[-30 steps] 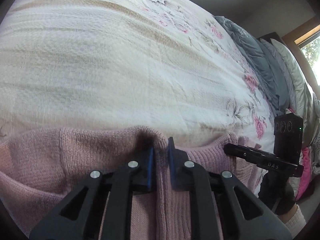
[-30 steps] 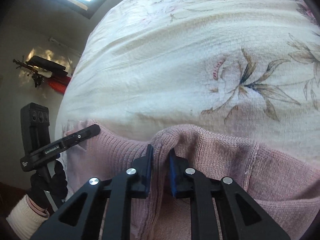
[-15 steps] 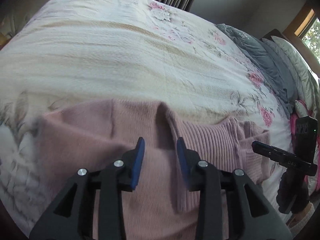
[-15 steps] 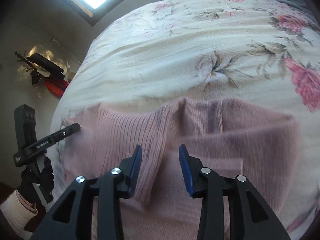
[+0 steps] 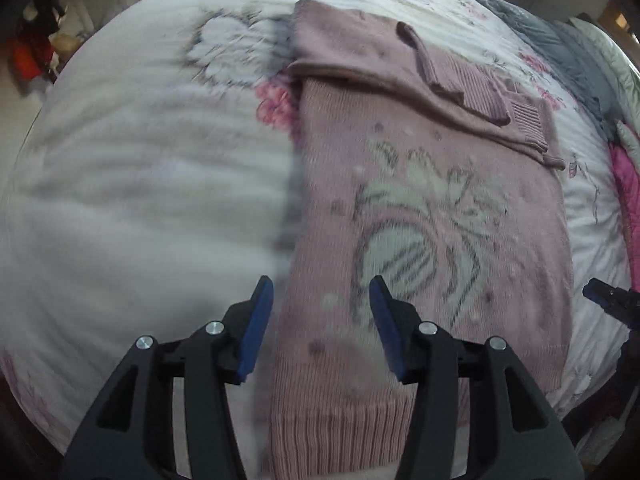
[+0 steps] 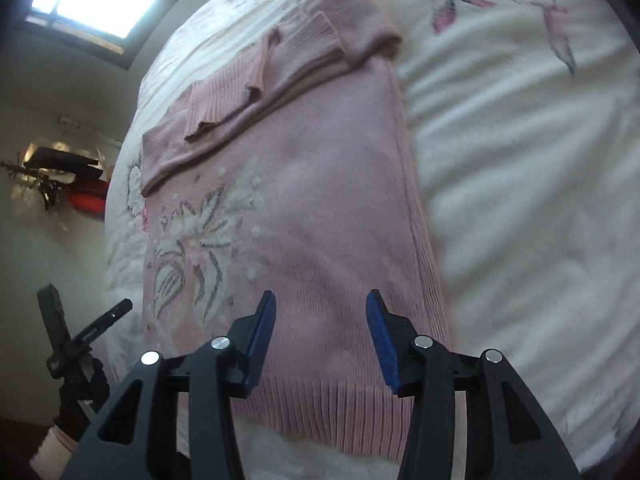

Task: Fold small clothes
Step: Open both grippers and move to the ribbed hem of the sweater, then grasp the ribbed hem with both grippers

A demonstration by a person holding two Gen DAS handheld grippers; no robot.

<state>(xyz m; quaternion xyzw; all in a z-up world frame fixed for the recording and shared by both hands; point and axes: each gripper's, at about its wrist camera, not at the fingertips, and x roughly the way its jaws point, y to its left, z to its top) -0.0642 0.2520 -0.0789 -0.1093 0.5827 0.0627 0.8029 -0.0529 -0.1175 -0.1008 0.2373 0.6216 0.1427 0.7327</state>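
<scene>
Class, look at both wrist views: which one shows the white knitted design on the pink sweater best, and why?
The left wrist view. The white knitted design lies near the frame's centre, large and whole, on the pink sweater, though motion-blurred. The right wrist view shows the same design smaller, off to the left and foreshortened.

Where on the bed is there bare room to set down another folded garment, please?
Bare bedspread lies left of the pink sweater, and more on its right. It is crowded near the grey pillows.
</scene>
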